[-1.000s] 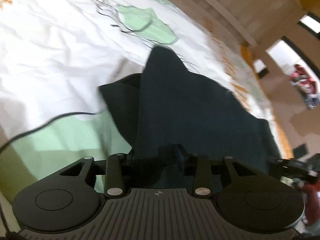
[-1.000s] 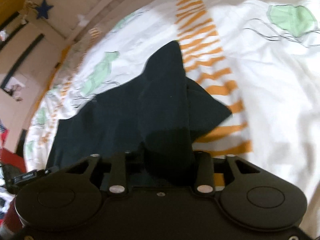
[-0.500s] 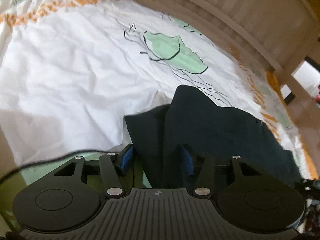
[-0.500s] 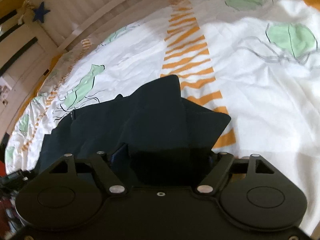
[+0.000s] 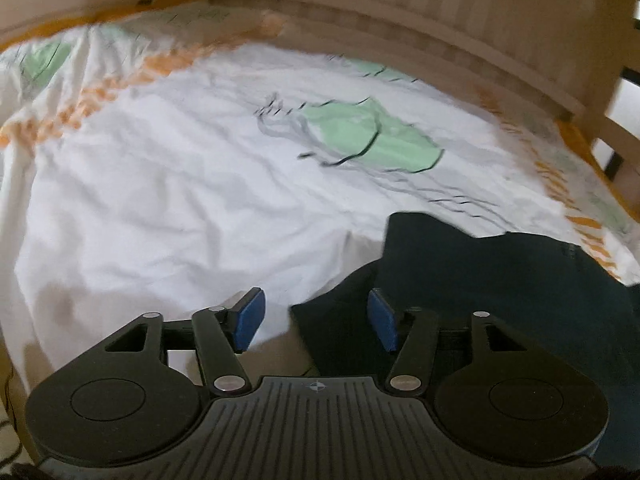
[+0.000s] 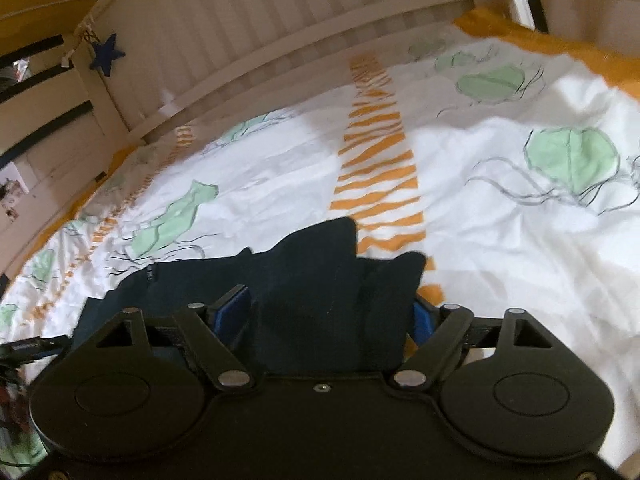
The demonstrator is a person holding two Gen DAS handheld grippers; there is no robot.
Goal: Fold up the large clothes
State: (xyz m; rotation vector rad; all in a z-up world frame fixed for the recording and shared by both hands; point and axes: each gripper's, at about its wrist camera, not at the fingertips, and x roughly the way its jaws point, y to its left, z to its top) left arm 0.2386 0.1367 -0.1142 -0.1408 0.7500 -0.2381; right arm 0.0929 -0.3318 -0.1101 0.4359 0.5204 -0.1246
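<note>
both grippers [image 5: 316, 316] [image 6: 334, 312] low over dark garment [image 6: 312, 280], jaws wide, gripping nothing.

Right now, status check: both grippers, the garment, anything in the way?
Left gripper open, right gripper open. Dark garment lies on the bedsheet, cloth between both sets of jaws, ungripped. Nothing blocking.

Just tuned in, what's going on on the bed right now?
A dark garment lies folded on the patterned bedsheet. The left gripper is open, with only the garment's edge between its blue pads. The right gripper is open too, its jaws spread around a fold of the cloth.
</note>
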